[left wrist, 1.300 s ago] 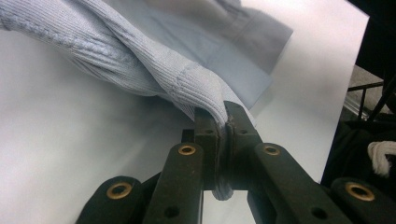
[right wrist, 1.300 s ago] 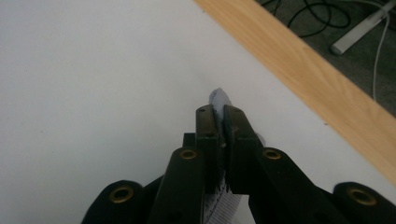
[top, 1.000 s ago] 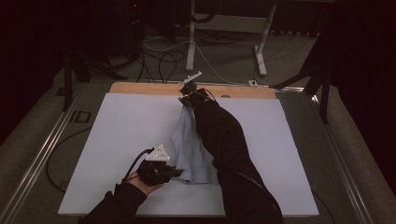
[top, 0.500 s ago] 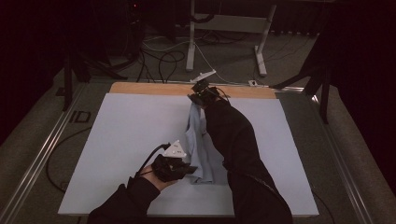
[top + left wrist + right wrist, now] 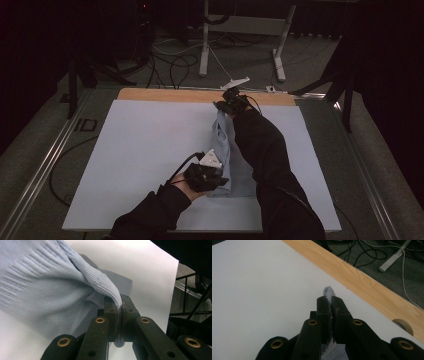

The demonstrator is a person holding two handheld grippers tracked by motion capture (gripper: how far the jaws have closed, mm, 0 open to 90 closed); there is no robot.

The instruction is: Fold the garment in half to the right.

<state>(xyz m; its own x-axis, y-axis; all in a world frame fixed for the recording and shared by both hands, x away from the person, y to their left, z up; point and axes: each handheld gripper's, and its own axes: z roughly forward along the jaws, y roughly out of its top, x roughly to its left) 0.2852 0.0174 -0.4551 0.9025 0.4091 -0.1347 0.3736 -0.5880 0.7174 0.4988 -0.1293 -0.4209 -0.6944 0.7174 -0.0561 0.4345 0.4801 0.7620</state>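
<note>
both grippers pinch the knit (image 5: pixel 227 150): left gripper (image 5: pixel 212 176) by the tabletop's (image 5: pixel 140 150) near edge, right gripper (image 5: pixel 227 106) at the far edge. keep it taut and level so the fold lands straight.

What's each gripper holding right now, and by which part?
Both pinch the light-blue knit garment: left gripper a ribbed edge fold, right gripper its far edge.

High overhead cam; two claw-mounted close-ups.
</note>
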